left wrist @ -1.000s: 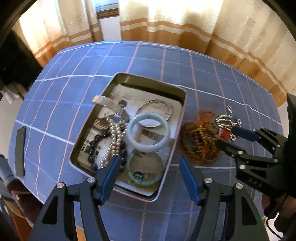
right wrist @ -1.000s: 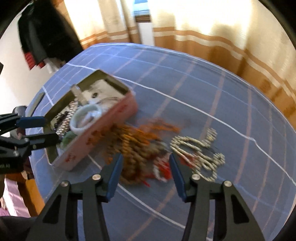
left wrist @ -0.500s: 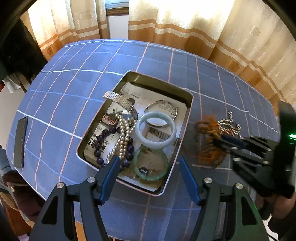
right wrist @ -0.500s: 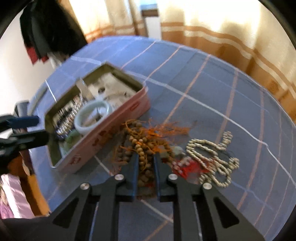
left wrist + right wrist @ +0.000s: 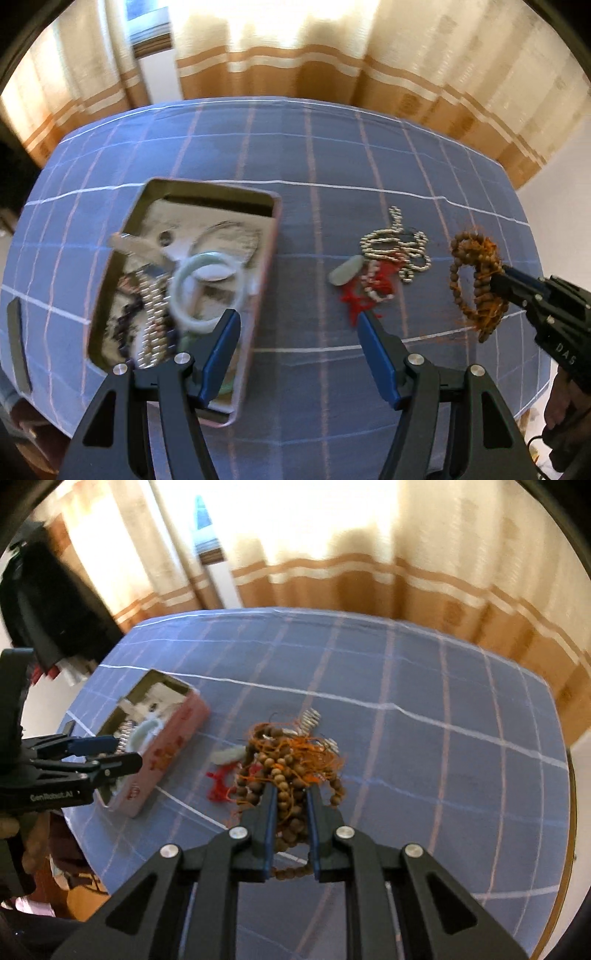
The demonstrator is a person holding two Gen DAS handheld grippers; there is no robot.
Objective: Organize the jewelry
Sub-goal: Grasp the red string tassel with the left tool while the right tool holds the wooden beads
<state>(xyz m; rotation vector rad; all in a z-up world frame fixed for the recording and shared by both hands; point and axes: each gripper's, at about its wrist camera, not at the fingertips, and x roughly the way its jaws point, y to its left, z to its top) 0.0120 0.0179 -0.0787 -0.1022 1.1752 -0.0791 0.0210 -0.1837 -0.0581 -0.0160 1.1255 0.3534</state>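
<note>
My right gripper (image 5: 289, 794) is shut on a brown wooden bead necklace (image 5: 284, 771) with orange threads and holds it above the table; the necklace also shows in the left wrist view (image 5: 474, 277), hanging from the right gripper (image 5: 502, 275). My left gripper (image 5: 297, 321) is open and empty, hovering between the pink tin box (image 5: 264, 280) and the loose jewelry. The tin holds a pale jade bangle (image 5: 184, 273), a pearl strand (image 5: 151, 317) and other pieces. On the cloth lie a silver bead chain (image 5: 395, 243), a red-and-white bracelet (image 5: 369, 291) and a pale green pendant (image 5: 345, 271).
The round table has a blue checked cloth (image 5: 332, 166) and striped curtains behind it. A dark flat object (image 5: 16, 339) lies near the left table edge. The tin (image 5: 166, 746) sits left of the held necklace in the right wrist view.
My right gripper has closed on the brown bead necklace and lifted it off the cloth to the right. My left gripper has shifted right, off the tin.
</note>
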